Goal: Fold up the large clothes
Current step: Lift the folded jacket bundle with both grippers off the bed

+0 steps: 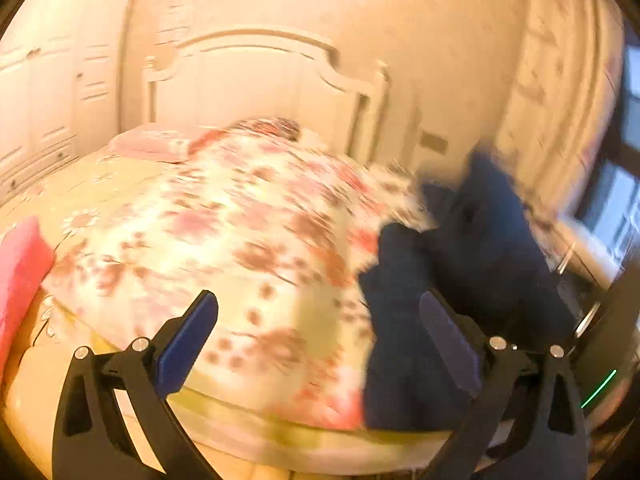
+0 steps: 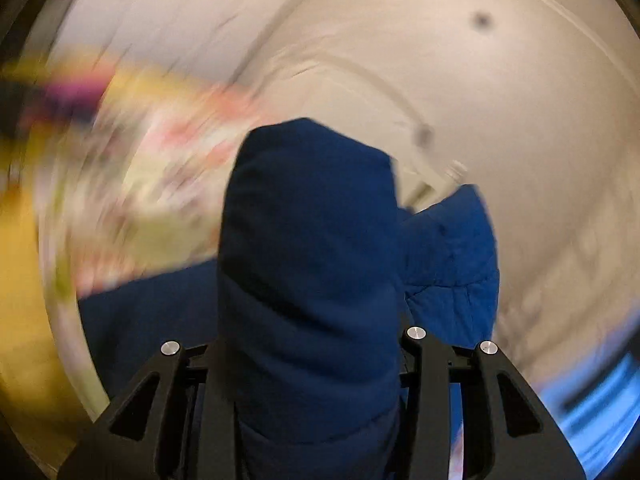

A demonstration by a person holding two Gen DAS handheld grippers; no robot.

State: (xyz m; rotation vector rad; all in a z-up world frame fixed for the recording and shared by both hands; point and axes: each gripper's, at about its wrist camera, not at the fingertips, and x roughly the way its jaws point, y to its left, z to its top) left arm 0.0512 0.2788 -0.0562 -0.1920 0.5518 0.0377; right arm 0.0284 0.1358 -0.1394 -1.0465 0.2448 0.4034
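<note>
A dark blue padded jacket (image 1: 464,256) is lifted over the right side of the bed, blurred by motion. My left gripper (image 1: 319,304) stands open above the floral quilt (image 1: 240,240), its blue pads (image 1: 188,344) wide apart with nothing between them; the jacket hangs just right of it. In the right wrist view a thick fold of the jacket (image 2: 312,260) bulges up between the jaws of my right gripper (image 2: 312,360), which is shut on it. The fabric hides the fingertips. A lighter blue quilted part (image 2: 452,264) sticks out to the right.
The bed has a white headboard (image 1: 260,76) and a pink pillow (image 1: 152,144). A pink cloth (image 1: 20,272) lies at its left edge. White wardrobes (image 1: 52,92) stand far left, a window (image 1: 616,200) at the right. A black device with a green light (image 1: 600,376) is low right.
</note>
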